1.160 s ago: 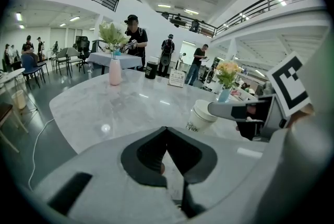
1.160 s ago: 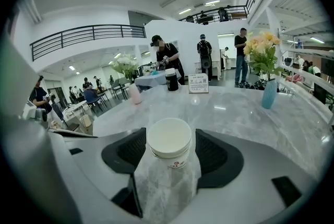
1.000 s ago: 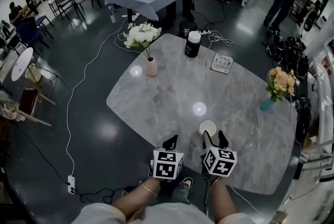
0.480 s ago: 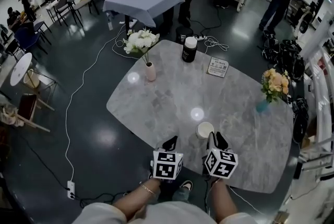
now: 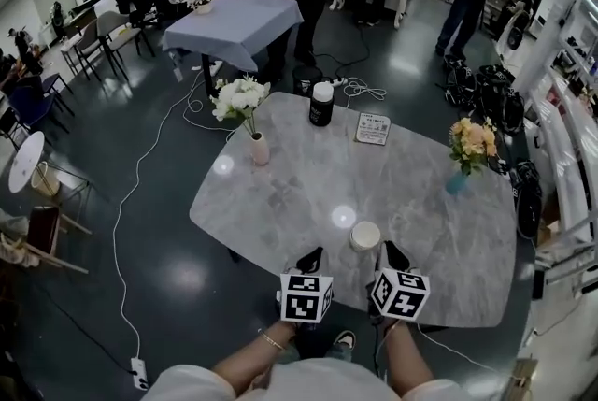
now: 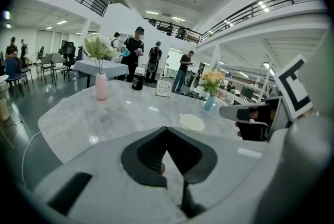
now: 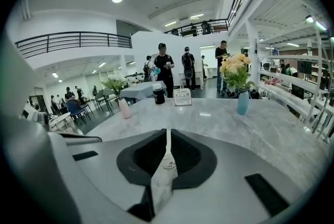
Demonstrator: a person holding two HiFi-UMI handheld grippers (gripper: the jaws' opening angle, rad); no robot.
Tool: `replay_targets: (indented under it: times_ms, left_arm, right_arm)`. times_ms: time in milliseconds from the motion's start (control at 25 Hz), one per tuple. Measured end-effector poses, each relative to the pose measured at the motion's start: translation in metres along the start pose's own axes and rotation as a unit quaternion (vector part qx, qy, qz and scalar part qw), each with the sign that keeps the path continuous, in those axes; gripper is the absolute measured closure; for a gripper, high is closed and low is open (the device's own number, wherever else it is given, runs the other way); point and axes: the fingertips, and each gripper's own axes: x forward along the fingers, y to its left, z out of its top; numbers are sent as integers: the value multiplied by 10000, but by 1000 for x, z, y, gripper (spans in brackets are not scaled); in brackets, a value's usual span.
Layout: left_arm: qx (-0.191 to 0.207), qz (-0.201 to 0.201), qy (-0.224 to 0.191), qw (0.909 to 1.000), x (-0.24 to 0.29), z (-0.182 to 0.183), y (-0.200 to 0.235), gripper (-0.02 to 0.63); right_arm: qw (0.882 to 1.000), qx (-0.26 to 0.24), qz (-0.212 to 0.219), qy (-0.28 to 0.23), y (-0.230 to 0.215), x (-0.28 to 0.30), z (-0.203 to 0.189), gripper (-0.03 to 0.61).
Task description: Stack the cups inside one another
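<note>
- We find the left tool closed, its jaws together with nothing between them, above the near edge of the worktop.
- The right tool has just been closing. Its jaws now pinch a thin white strip with a small printed mark; we cannot tell what the strip is.
- The cup stands on the worktop near its near edge, just beyond the two tools and just beside the right tool's tip.
- A pink vase of white flowers stands far left, well apart from the cup.
</note>
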Motion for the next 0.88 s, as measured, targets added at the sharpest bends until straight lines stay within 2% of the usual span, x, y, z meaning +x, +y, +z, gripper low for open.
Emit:
replay_targets:
  times_ms: [200,440,720,880]
  left_arm:
    - [349,-396,51,9986,-8,2,-7,617]
    - [589,-620,168,9962,-15,-3,-15,617]
    - [788,-624,272,9946,-23,-19,-38,617]
    - [695,-489,331,9958,-28,-32,-51,617]
  right_arm:
    - [9987,297,-349,-203,1,-22,-4,552]
    - [9964,591,-538,-285,2,-49,-21,557]
    - [9959,719,-468,-276,-6,-72,-41,558]
    - [9965,736,-310,-234,-13,-84,-50,558]
